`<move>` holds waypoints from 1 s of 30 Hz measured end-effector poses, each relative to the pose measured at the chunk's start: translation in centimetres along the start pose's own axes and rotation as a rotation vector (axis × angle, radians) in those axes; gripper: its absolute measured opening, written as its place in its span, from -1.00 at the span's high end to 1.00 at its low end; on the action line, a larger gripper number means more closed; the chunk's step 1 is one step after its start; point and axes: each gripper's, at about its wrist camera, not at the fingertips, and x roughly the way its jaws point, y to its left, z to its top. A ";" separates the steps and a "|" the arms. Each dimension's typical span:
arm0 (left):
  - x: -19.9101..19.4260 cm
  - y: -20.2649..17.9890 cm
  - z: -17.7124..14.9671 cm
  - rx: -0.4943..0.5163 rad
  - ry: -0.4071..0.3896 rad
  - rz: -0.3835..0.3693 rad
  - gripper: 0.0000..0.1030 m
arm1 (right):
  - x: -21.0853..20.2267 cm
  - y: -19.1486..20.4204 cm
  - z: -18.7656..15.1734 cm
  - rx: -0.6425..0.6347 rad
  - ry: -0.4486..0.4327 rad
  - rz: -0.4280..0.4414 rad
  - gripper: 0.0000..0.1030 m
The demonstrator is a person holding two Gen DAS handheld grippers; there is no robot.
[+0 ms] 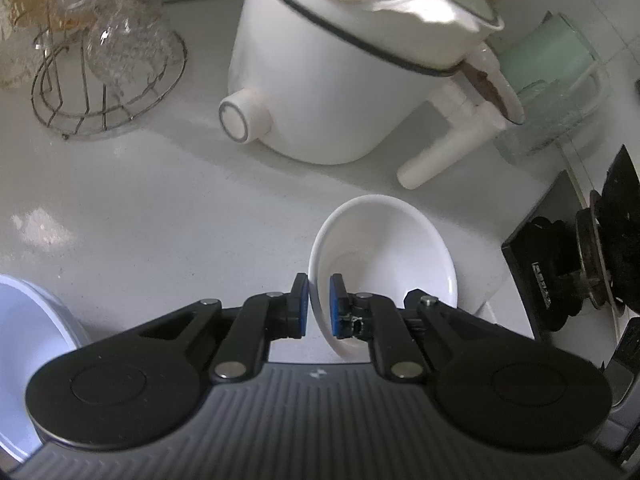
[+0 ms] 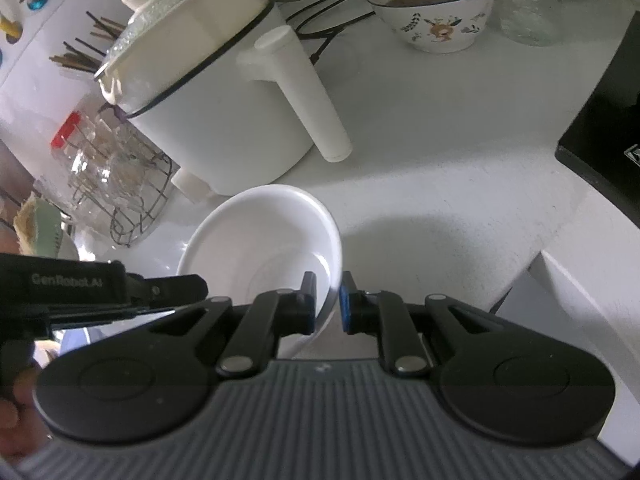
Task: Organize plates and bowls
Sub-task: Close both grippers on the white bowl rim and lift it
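Through the left wrist camera I see my left gripper (image 1: 319, 305) closed down on the near rim of a white bowl (image 1: 384, 248), one blue pad outside the wall and one inside. The bowl is on the white counter (image 1: 160, 208) or just off it, tipped a little, in front of a white electric pot (image 1: 344, 80). A second pale bowl (image 1: 28, 344) sits at the far left edge, and a wire rack (image 1: 108, 84) with glassware stands behind.

Through the right wrist camera my right gripper (image 2: 327, 307) is likewise pinched shut on the rim of a white bowl (image 2: 260, 240), which lies just before the same pot (image 2: 216, 112). The other gripper's black body comes in from the left.

I judge this the pick-up step: both grips look set. Next I need a level, steady lift so nothing slips from the thin rims, then a stack onto one pile.
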 end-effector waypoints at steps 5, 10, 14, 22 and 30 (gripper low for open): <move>-1.8 -0.2 0.0 0.003 -0.003 -0.013 0.75 | -1.5 0.2 0.2 0.022 -0.026 0.015 0.72; -3.5 -0.2 0.0 -0.028 -0.002 -0.054 0.75 | -2.8 0.6 0.2 0.026 -0.041 0.019 0.72; -5.1 -0.9 -0.1 -0.006 -0.019 -0.061 0.75 | -3.7 1.0 0.3 0.021 -0.054 0.022 0.72; -8.5 -1.9 0.0 0.026 -0.034 -0.058 0.75 | -6.0 2.0 0.6 0.035 -0.055 0.049 0.71; -11.2 -2.0 0.7 0.049 -0.058 -0.079 0.73 | -8.6 3.3 1.9 0.045 -0.102 0.062 0.68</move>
